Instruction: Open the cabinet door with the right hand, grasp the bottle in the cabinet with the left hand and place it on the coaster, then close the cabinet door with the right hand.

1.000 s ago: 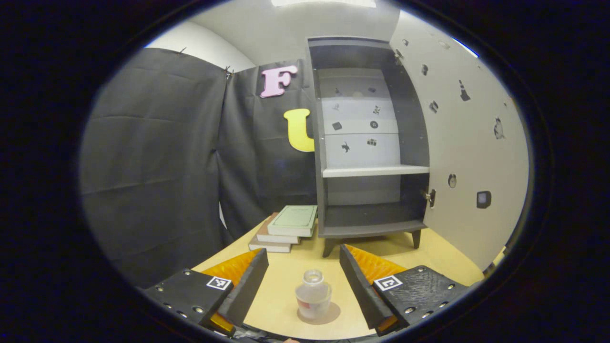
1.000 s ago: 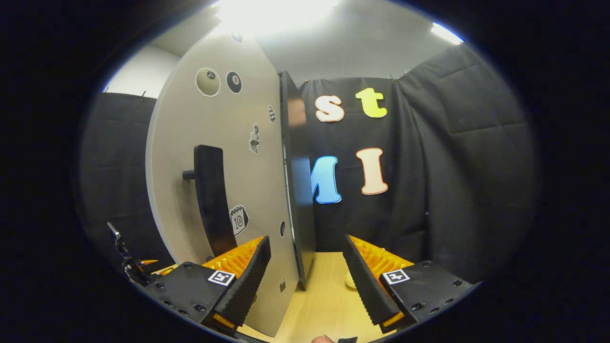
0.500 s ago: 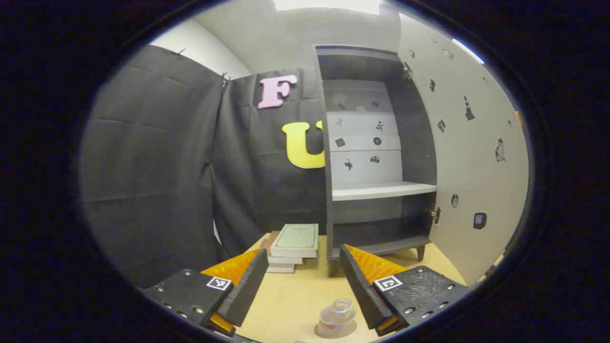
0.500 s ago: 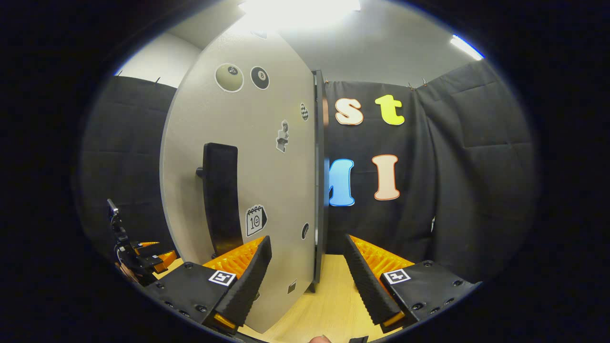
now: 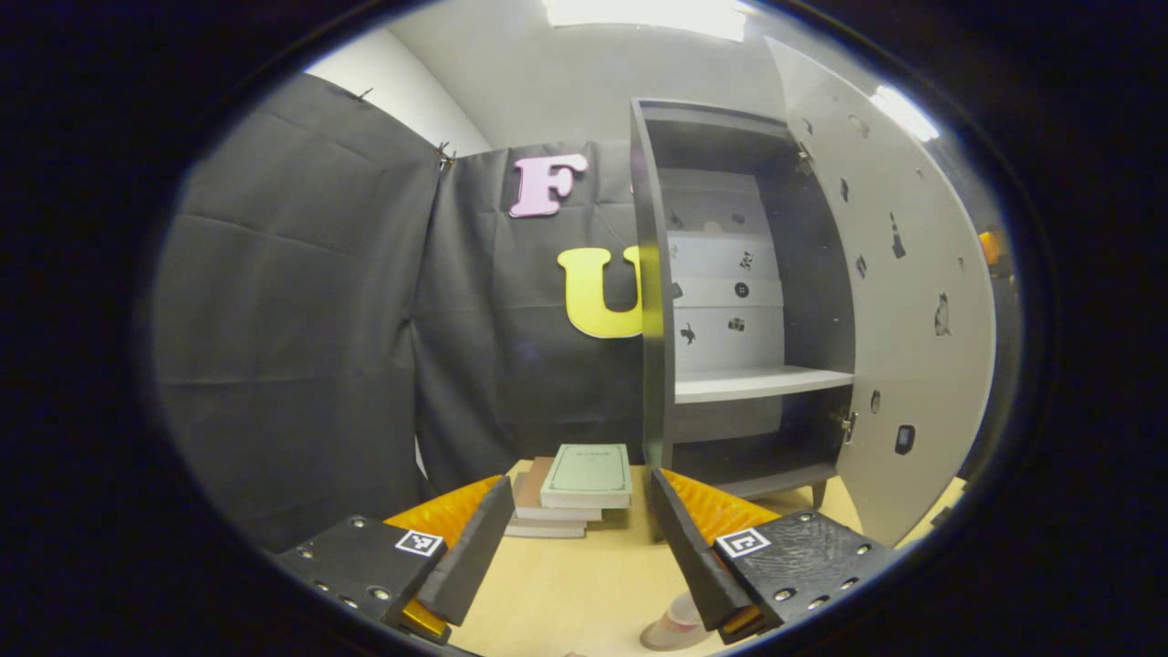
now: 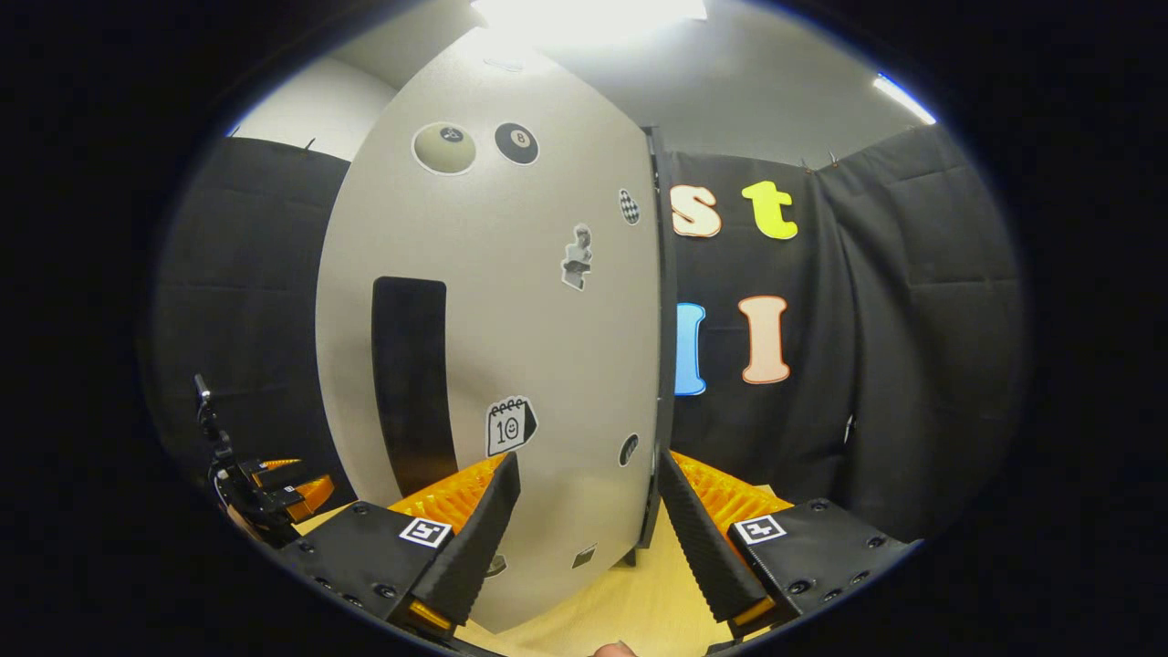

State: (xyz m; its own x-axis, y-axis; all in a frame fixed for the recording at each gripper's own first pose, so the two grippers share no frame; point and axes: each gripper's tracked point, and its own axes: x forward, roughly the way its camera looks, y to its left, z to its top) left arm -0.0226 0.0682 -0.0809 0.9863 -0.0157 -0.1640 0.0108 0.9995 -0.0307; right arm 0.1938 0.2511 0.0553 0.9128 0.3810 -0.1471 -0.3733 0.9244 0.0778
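Note:
In the left gripper view the grey cabinet (image 5: 730, 301) stands open, its shelves bare and its pale door (image 5: 912, 347) swung out to the right. The clear bottle (image 5: 680, 613) stands on the round coaster (image 5: 651, 639) at the bottom edge, half hidden behind one finger. My left gripper (image 5: 579, 511) is open and holds nothing, off to the left of the bottle. In the right gripper view the door's outer face (image 6: 547, 347) with its black handle (image 6: 409, 383) is close ahead. My right gripper (image 6: 586, 484) is open just in front of it; whether it touches the door I cannot tell.
A stack of books (image 5: 579, 484) lies on the wooden table (image 5: 566, 593) left of the cabinet. Black cloth walls surround the booth. The left gripper (image 6: 269, 484) with the hand holding it appears low at the far left of the right gripper view.
The left gripper drew back and left from the bottle, which slid to the view's bottom edge. In the right gripper view the door turned to face the camera more squarely and fills more of the frame.

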